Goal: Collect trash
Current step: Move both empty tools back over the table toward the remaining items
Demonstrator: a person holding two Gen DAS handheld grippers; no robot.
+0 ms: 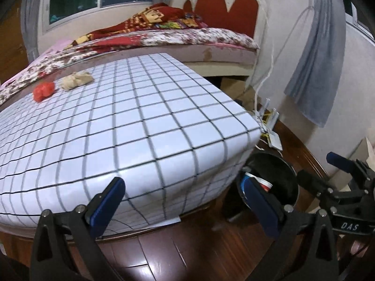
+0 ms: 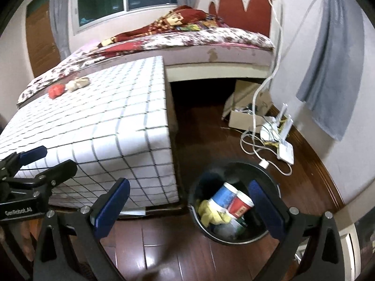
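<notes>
Two pieces of trash lie at the far left of the checked table (image 1: pixel 152 121) (image 2: pixel 105 117): a crumpled red wad (image 1: pixel 43 90) (image 2: pixel 56 90) and a crumpled beige wad (image 1: pixel 77 80) (image 2: pixel 77 83). A black bin (image 2: pixel 271 185) (image 1: pixel 286 166) stands on the floor beside the table's near right corner; it holds two paper cups (image 2: pixel 232 201) and a yellow crumple (image 2: pixel 211 213). My left gripper (image 1: pixel 185 201) is open and empty at the table's near edge. My right gripper (image 2: pixel 188 201) is open and empty above the bin. Each gripper shows at the edge of the other's view.
A bed (image 2: pixel 211 46) with patterned blankets runs behind the table. On the wooden floor (image 2: pixel 164 245) to the right lie a router (image 2: pixel 276 126), white cables (image 2: pixel 255 145) and a cardboard box (image 2: pixel 246 114). A grey curtain (image 2: pixel 332 70) hangs on the right wall.
</notes>
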